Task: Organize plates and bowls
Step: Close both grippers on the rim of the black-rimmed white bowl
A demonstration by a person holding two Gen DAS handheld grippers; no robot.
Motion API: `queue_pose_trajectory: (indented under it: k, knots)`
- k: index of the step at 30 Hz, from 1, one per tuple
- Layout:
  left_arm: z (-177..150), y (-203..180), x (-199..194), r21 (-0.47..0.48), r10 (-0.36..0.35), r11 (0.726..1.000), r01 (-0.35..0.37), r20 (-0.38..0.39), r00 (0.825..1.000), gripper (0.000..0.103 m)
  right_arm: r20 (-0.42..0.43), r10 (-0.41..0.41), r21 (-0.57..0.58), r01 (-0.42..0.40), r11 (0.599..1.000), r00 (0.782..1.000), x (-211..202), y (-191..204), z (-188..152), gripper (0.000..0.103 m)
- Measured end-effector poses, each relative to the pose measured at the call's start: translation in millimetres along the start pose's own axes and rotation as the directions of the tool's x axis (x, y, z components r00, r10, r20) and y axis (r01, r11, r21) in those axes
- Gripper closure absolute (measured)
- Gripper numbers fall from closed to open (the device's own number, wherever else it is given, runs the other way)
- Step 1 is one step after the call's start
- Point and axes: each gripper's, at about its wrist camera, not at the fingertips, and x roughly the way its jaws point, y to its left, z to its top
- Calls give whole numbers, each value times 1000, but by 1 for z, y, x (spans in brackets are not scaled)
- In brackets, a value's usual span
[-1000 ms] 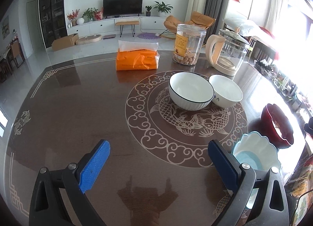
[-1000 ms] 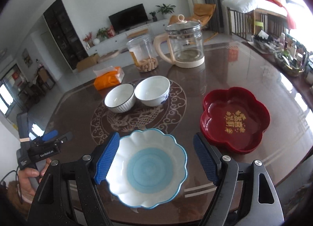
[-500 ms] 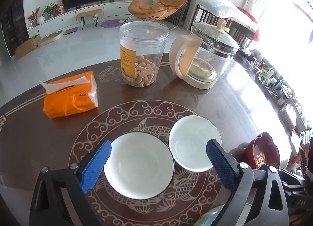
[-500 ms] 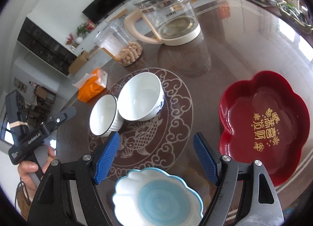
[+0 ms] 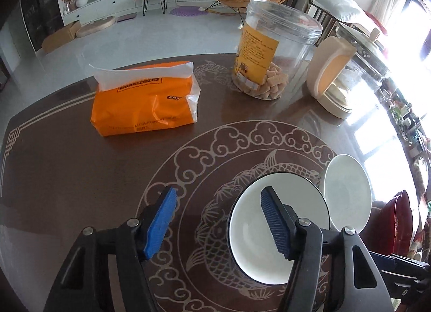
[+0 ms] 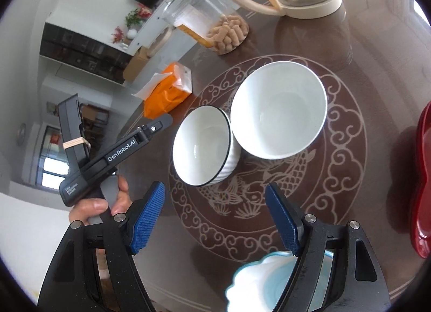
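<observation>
Left wrist view, left to right
Table [image 5: 67, 177]: dark brown glossy top with a pale ring of cloud scrolls and a fish motif at its centre.
Tissue pack [image 5: 145, 101]: orange, upper left of centre, lying flat with a white sheet standing out of its top.
Left gripper [image 5: 218, 220]: lower centre of the frame, blue pads partly spread; the jaws have just been closing. The left pad is over bare table; the right pad sits over the inside of the black-rimmed bowl, so that bowl's left rim lies between the pads. Neither pad visibly presses on it.
Snack jar [image 5: 272, 50]: clear plastic, upright, upper centre right, biscuits in its base.
Black-rimmed bowl [image 5: 250, 231]: white, lower right of centre, upright on the fish motif.
Kettle [image 5: 342, 74]: glass with a cream handle, upper right.
Plain white bowl [image 5: 347, 193]: right of the black-rimmed bowl, rims touching or almost touching.
Red dish [image 5: 398, 220]: at the right edge, partly cut off.

Right wrist view, left to right
Hand [image 6: 102, 204]: lower left, gripping the handle of the left gripper, whose finger reaches towards the black-rimmed bowl.
Right gripper [image 6: 215, 220]: bottom centre, pads wide apart, with only patterned table between them.
Black-rimmed bowl [image 6: 202, 144]: centre, just above the right gripper's left pad.
Plain white bowl [image 6: 280, 109]: above the right pad, against the black-rimmed bowl.
Blue scalloped dish [image 6: 256, 287]: bottom edge, below the pads, partly hidden by the right finger.
Red dish [image 6: 423, 177]: right edge.
</observation>
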Motion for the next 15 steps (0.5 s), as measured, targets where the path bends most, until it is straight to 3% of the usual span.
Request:
queue_pose_trajectory:
  k: [1,3,11,15]
  knots:
    - [-2,1,5,3,-2,1000,2,-10,1000,46,-10,-1,11,1,1000,1000,7,2,0,28]
    - [-6,-3,12,29,-6,1000,7,-26,1000,55,-31,-10,16,10,1000,999,22,5,0,48]
    - [-14,-13,31,73,-7,997,9,-38,999,78,-19,-136,-48,135,990,990,55,15,0,54]
    - [-20,-19,27,108,-6,994,7,-9,1000,93,-23,-179,-56,177,983,984,67,10,0,72]
